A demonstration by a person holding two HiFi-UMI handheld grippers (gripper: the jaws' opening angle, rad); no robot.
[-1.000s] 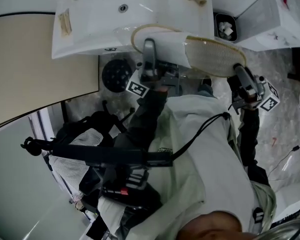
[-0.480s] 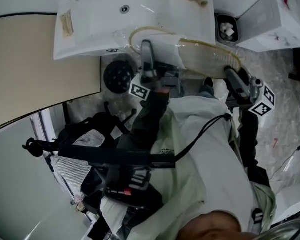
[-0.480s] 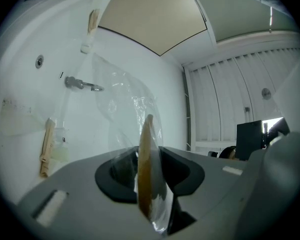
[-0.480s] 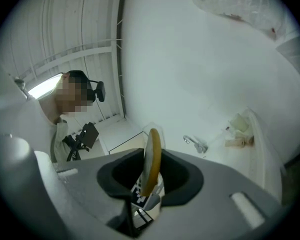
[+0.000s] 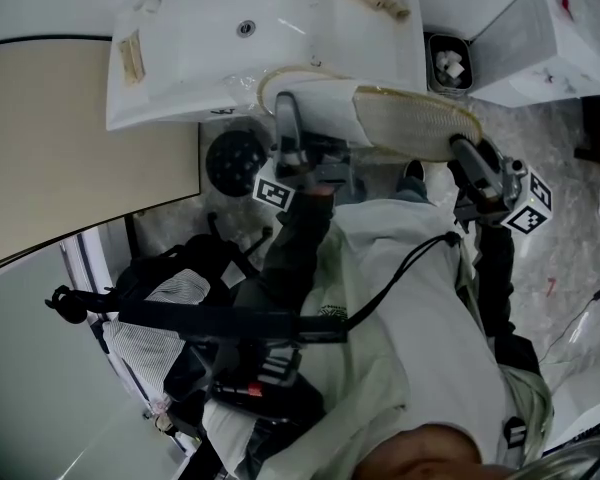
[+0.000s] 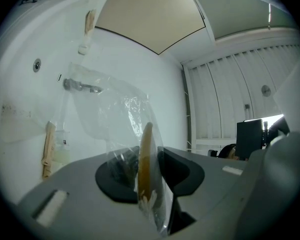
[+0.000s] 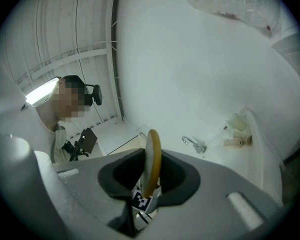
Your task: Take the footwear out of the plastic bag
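The slipper (image 5: pixel 412 118) lies lengthwise btwn both grippers, over the sink (image 5: pixel 180 58) edge. The left gripper (image 5: pixel 285 110) is clamped on plastic bag (image 5: pixel 315 96) plus sole. The right gripper (image 5: pixel 461 149) pinches the bare end, jaws just tightened a bit. The way out of the bag is probably rightward.

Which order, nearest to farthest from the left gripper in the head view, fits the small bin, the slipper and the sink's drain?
1. The slipper, held in the left gripper.
2. The sink's drain, above it, slightly left.
3. The small bin, far off to the right.
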